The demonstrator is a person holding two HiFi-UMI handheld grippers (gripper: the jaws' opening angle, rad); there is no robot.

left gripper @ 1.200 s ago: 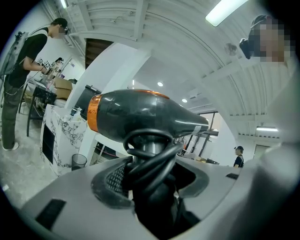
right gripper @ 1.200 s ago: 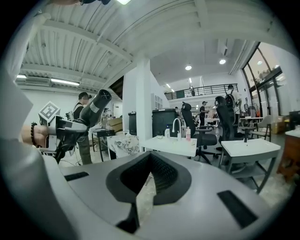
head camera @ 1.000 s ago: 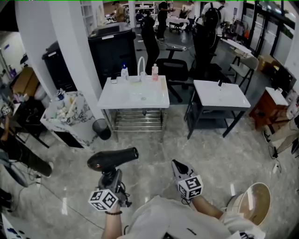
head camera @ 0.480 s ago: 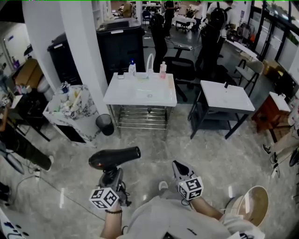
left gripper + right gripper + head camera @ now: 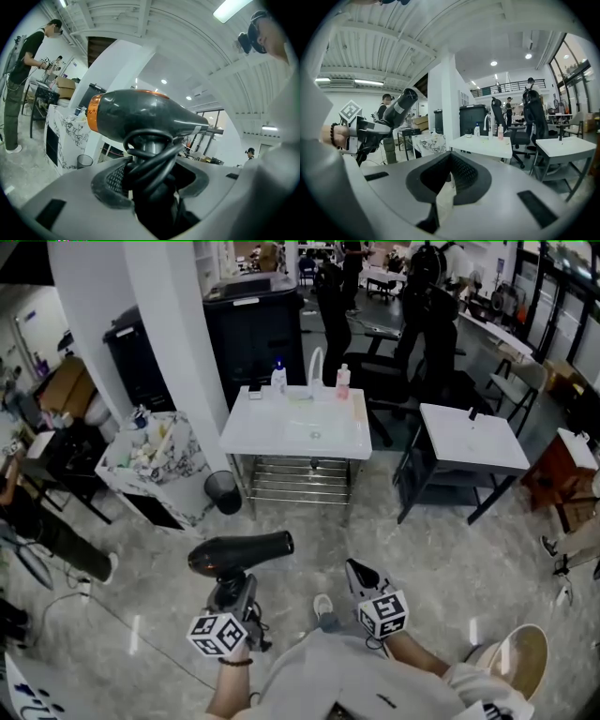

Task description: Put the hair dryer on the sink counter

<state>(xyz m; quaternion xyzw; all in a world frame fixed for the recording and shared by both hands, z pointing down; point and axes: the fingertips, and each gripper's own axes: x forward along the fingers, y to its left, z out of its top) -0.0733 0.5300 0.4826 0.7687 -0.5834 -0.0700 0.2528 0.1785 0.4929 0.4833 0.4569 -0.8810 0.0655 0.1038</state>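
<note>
Left claw clamped tight on the handle of the hair dryer, cord looped at the grip, barrel level and pointing right, carried low over the floor; right claw pinched together on nothing, held clear alongside; ahead, well apart, the white sink table, faucet and bottles at its back edge, the front bare; likely the landing spot.

Grey marble floor, white pillar, a black cabinet behind the sink counter, a white table beside.
</note>
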